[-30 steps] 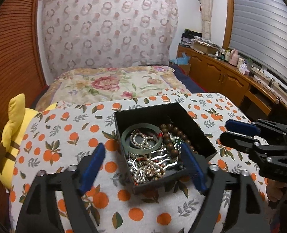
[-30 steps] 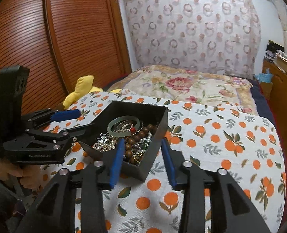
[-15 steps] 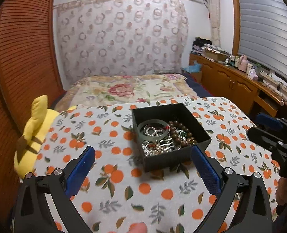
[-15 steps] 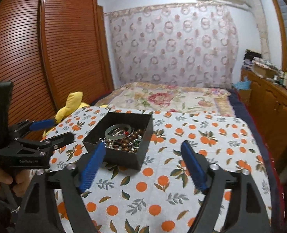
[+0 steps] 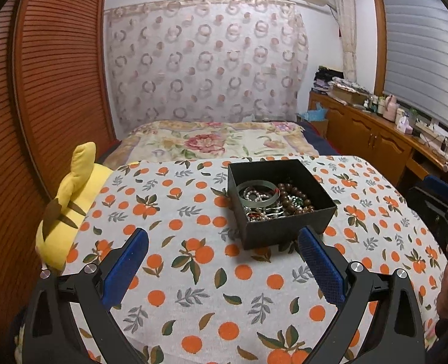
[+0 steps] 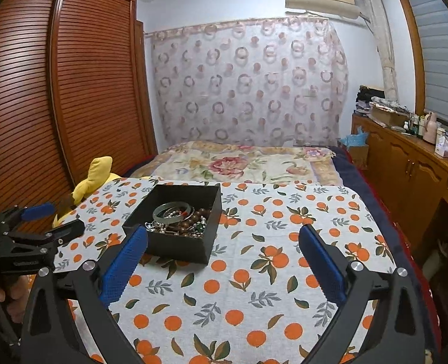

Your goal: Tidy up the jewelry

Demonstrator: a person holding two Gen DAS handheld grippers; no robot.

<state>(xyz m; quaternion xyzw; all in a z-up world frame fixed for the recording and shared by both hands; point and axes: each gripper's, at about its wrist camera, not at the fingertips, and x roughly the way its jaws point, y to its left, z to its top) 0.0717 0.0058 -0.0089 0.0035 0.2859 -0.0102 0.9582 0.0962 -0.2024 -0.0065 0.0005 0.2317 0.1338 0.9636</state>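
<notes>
An open black box (image 5: 287, 227) sits on the orange-print tablecloth (image 5: 193, 273). It holds a green bangle (image 5: 255, 194), brown wooden beads (image 5: 293, 200) and tangled pearl and silver pieces. The box also shows in the right wrist view (image 6: 175, 242) with the bangle (image 6: 173, 210) on top. My left gripper (image 5: 222, 242) is open and empty, held back from the box's near side. My right gripper (image 6: 222, 239) is open and empty, pulled back over the cloth to the box's right. The left gripper also shows at the left edge of the right wrist view (image 6: 54, 218).
A yellow plush toy (image 5: 69, 200) lies at the table's left edge. A bed with a floral blanket (image 5: 212, 142) stands behind the table. A wooden cabinet (image 6: 412, 163) with small items runs along the right wall. A slatted wooden wardrobe (image 6: 42, 91) stands at the left.
Both grippers have pulled back and up from the box. The right gripper's jaws have opened wide. The box has not moved.
</notes>
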